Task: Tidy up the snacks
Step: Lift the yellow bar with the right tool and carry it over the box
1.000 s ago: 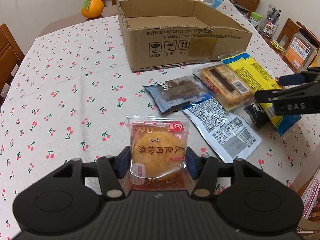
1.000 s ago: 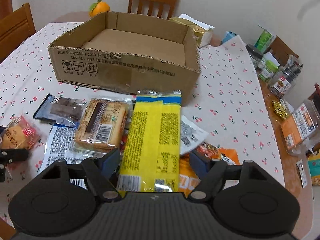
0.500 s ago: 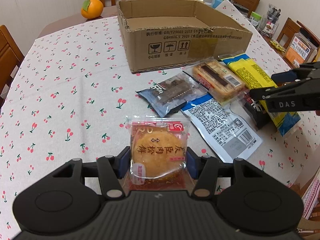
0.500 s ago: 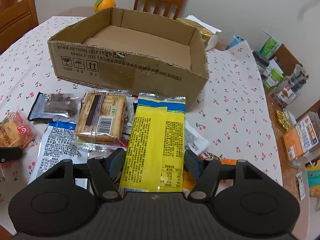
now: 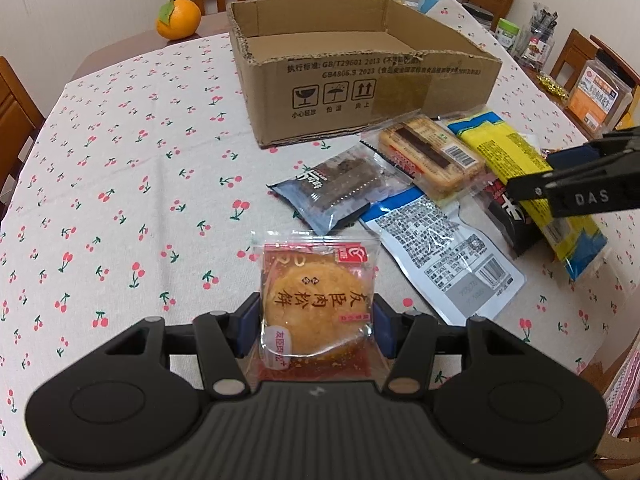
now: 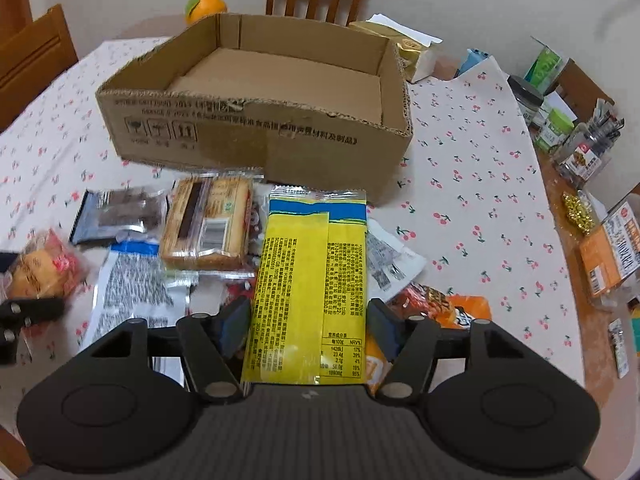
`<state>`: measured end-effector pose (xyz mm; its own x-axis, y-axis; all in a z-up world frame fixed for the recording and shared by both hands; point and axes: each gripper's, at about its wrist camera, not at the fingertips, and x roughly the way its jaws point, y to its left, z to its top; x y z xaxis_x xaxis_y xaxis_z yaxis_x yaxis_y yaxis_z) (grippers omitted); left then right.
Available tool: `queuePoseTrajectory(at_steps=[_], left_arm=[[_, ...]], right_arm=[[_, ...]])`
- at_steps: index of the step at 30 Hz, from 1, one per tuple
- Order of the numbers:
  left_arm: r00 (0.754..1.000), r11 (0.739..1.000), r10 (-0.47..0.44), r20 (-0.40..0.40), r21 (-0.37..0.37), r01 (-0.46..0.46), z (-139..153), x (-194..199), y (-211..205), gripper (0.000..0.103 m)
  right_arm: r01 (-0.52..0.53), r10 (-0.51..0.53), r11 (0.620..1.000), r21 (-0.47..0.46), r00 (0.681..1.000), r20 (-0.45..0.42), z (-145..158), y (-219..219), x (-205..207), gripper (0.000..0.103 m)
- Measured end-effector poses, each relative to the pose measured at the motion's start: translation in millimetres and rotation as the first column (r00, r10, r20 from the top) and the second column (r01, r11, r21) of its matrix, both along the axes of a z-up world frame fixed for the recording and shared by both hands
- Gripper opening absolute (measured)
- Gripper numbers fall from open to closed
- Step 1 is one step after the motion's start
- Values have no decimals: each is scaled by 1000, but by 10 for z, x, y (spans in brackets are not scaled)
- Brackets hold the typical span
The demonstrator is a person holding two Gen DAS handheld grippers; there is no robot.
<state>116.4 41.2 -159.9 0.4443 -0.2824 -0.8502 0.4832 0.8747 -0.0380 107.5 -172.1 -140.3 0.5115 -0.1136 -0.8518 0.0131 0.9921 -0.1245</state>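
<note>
The yellow pack point(image 6: 310, 280) runs lengthwise up the middle of the right wrist view, its near end between the right gripper point(image 6: 308, 328) pads at lower centre and its far, blue-banded end pointing at the front wall of the box point(image 6: 256, 148) in the upper half of the frame. The long axis thus lies along the gripper's own line, straight toward the box. The jaws have just been closing on the pack, and the pads now sit against both its long edges, so I read it as clamped across its width.

In the left wrist view, the round cake point(image 5: 316, 304) in its clear red wrapper sits at lower centre, pinched by its sides between the left gripper point(image 5: 316, 324) pads, narrow-set and holding. From there the box point(image 5: 360, 92) lies further up the frame and slightly right, well apart, with only bare cherry-print cloth point(image 5: 120, 160) in between.

The right gripper is the nearer to the box. The pack's far end lies just short of the wall, so the next move probably calls for a lift over the rim before going forward. Beside the pack, to its left, lie the brown cake slice point(image 6: 208, 224), the dark bar point(image 6: 120, 212) and a white-and-blue pouch point(image 6: 132, 280). All are flat on the cloth.
</note>
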Motion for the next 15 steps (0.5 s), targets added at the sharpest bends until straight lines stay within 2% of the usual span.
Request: queuePoseTrajectory(at_steps=[2, 6, 15], left_arm=[[1000, 1000, -1, 2, -1, 1, -3, -1, 3, 55], [1000, 1000, -5, 2, -2, 5, 6, 5, 18, 55], [1000, 1000, -27, 3, 1, 27, 205, 12, 86, 55]], right_arm=[[-2, 2, 1000, 1, 1000, 9, -7, -2, 9, 69], [-17, 17, 1000, -7, 1000, 5, 10, 20, -6, 60], [11, -11, 1000, -3, 1000, 29, 291, 35, -145, 58]])
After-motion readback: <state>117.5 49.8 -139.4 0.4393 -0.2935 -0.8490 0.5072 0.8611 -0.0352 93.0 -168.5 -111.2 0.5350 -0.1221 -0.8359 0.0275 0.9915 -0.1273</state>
